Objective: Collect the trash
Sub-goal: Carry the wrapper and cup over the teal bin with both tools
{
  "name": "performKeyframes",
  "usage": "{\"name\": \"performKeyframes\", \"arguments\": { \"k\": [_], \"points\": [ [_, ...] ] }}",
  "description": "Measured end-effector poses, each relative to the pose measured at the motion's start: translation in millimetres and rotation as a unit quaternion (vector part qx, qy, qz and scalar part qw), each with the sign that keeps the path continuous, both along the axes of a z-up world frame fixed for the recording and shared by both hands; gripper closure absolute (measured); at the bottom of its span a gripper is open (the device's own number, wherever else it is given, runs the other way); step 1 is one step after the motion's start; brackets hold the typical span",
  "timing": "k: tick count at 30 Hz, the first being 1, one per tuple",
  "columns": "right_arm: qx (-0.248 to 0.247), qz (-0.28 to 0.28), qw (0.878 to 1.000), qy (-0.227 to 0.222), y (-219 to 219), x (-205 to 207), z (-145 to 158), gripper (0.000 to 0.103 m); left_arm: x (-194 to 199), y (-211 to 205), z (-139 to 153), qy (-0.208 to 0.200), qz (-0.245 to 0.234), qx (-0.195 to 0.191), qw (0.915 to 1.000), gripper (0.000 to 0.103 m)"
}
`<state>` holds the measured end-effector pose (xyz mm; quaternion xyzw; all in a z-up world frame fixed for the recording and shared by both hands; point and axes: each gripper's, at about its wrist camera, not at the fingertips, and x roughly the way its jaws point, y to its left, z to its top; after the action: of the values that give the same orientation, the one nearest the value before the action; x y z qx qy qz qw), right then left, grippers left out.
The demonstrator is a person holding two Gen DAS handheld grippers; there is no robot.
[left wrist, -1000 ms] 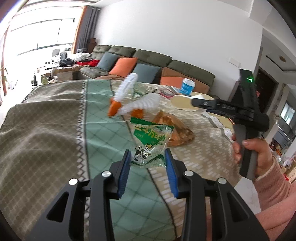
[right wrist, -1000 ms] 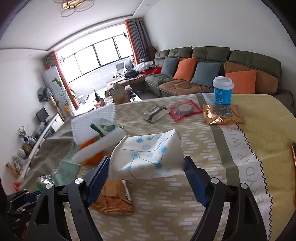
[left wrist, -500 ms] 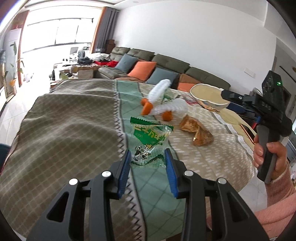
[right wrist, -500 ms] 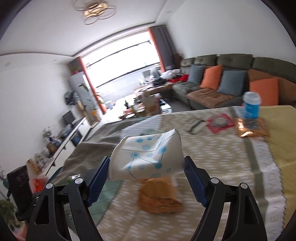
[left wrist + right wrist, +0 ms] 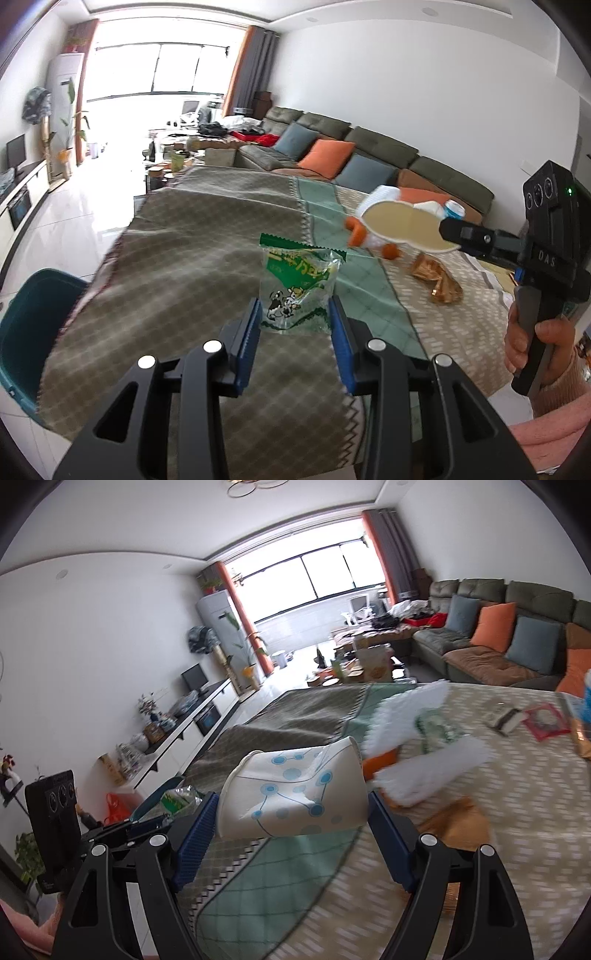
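Left wrist view first: a dark teal bin (image 5: 26, 332) is now being shown at the far left, beside the near corner of the table (image 5: 177, 258), where a second ago only cloth and sofa were being framed; both hands are being swung leftward toward it, which suggests the carrying stage is nearly over and dropping is what is left. Just right of that, the left gripper (image 5: 295, 325) is being kept clenched on a green snack wrapper (image 5: 295, 284), a crinkled clear-and-green packet with a cartoon cow, being held upright above the cloth by its lower edge. Further right, white foam sleeves with orange ends (image 5: 373, 236) and a crumpled golden wrapper (image 5: 439, 280) are being left on the table, so more trash is judged to be waiting. At the far right, the right gripper (image 5: 458, 234) is being carried by a hand (image 5: 539, 347) in a pink sleeve. In the right wrist view, that gripper (image 5: 291, 812) is being held clamped across a squashed paper cup (image 5: 295, 797), white with blue dot-and-line print, lying on its side between wide-set jaws, above the table's near edge.
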<state>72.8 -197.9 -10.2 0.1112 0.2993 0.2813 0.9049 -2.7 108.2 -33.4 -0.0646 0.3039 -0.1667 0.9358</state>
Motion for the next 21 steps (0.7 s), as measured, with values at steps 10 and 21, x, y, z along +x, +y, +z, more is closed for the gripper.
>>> {"name": "performKeyframes", "arguments": {
  "k": [10,21],
  "points": [
    [0.002,0.053,0.999,0.006,44,9,-4,0.023,-9,37,1,0.001,0.056,0.003,0.9984,0.066],
    [-0.004,0.109,0.994,0.011,87,17,-6,0.023,-20,77,5,-0.001,0.109,0.004,0.9941,0.066]
  ]
}}
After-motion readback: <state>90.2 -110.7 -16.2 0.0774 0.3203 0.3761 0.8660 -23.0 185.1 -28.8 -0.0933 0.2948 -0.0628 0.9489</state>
